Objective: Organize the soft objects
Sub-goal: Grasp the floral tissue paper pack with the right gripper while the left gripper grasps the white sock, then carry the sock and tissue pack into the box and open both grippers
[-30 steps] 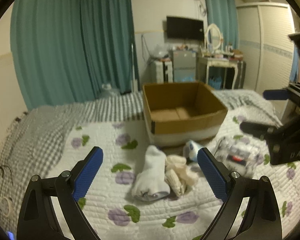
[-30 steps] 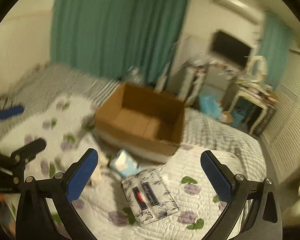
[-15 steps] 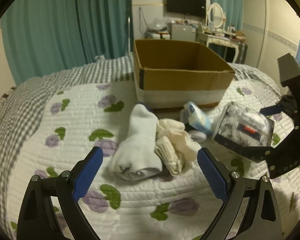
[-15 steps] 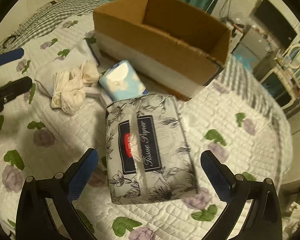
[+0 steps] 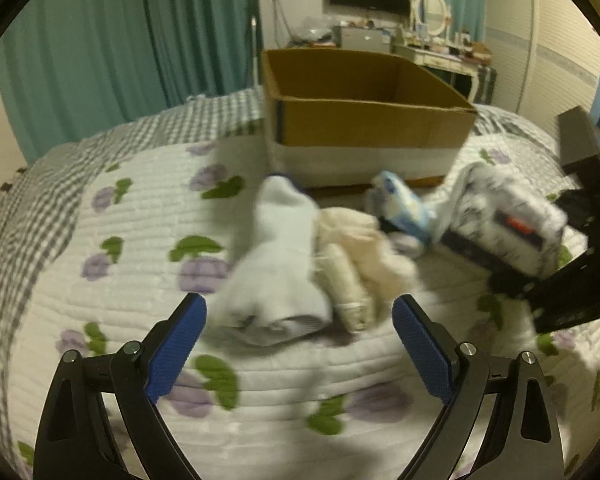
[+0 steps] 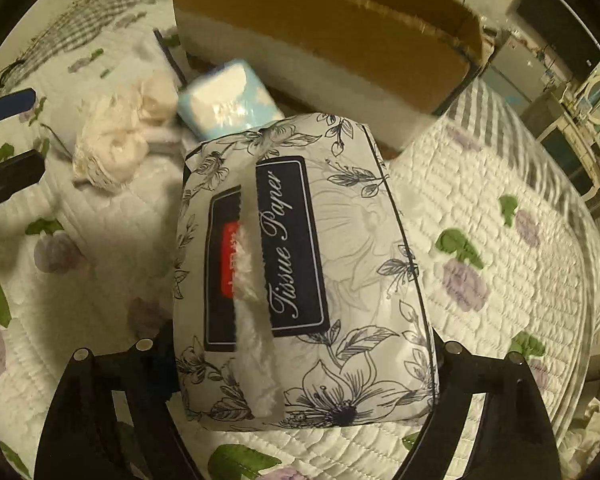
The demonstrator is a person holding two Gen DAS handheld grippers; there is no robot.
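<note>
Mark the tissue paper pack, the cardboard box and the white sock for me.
tissue paper pack (image 6: 340,272): right wrist view, on its floral top face beside the dark label.
cardboard box (image 5: 364,122): left wrist view, on its brown front wall.
white sock (image 5: 278,256): left wrist view, on the middle of its folded body.

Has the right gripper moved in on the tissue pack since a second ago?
Yes. The right gripper has closed in toward the cardboard box and now straddles the tissue pack.
</note>
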